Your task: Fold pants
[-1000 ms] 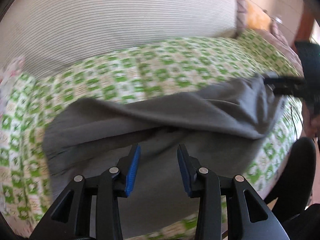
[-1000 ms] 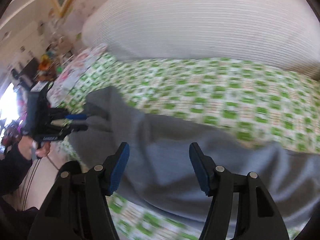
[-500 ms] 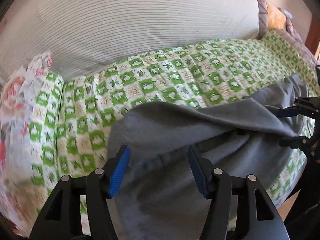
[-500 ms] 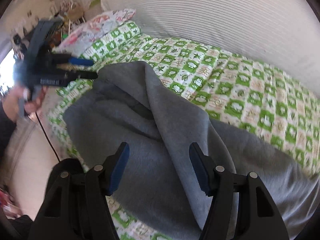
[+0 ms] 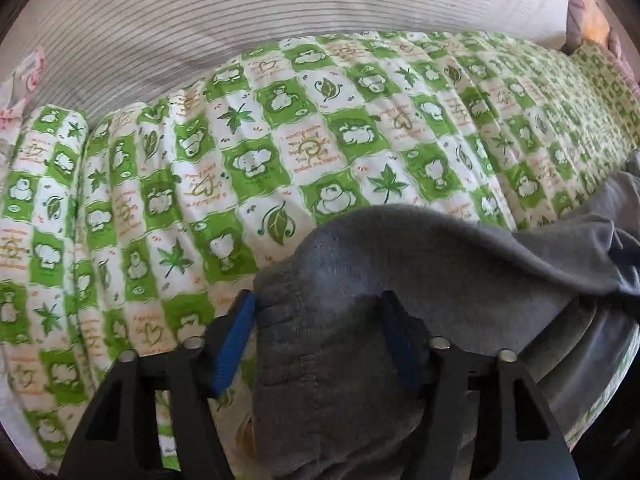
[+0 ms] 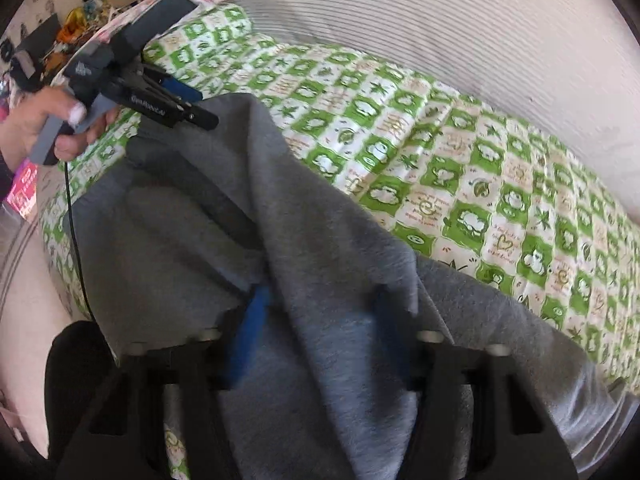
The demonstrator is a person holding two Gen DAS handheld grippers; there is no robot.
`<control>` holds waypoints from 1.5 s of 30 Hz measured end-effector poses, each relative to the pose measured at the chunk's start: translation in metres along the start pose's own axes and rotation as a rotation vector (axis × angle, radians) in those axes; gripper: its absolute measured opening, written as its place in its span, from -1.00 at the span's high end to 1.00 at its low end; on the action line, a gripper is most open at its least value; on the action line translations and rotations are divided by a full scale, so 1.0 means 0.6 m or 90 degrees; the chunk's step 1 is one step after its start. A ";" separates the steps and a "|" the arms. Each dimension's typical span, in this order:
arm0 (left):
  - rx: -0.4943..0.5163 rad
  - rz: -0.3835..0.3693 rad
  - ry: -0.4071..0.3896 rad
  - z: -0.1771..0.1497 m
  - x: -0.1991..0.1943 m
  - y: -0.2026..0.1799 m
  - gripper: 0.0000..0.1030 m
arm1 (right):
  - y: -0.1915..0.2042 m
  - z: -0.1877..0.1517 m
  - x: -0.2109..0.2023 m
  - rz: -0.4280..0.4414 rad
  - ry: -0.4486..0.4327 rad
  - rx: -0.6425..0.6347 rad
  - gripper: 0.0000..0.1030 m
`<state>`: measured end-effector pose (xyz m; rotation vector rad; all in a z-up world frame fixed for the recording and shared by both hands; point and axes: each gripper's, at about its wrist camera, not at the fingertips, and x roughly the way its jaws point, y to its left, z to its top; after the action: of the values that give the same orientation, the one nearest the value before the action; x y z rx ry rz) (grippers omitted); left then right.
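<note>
Since a second ago we've pushed both tools into the cloth. Our left hand-held gripper [image 5: 316,308] has its jaws apart around the bunched waistband of the gray sweatpants [image 5: 460,276], which lie on the bed's green checkered quilt [image 5: 240,152]. Right hand-held gripper [image 6: 320,312] gapes too, fleece draped between. Thick, floppy fleece could slip, or we'd pinch one layer only.

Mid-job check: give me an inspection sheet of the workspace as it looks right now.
Surface: green-and-white checked quilt over a bed.
Job's things: grey pants lying rumpled, one flap raised.
Clutter: nothing seen on the quilt.
Grippers: left gripper and right gripper both wide apart, with pants fabric bunched between the fingers.
Cables: thin black cable hanging below the left hand.
Surroundings: striped cushion behind; crowded shelf far left.
</note>
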<state>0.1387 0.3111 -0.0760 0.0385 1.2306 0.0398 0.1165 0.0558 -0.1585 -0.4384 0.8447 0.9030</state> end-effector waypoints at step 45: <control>-0.252 -0.055 -0.288 -0.406 -0.262 -0.042 -0.22 | 0.142 -0.094 -0.096 0.266 0.009 -0.093 0.41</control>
<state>-0.1431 0.2798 -0.0108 -0.3343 0.7548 0.1880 0.0015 0.0382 -0.1466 -0.4017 0.9029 1.3550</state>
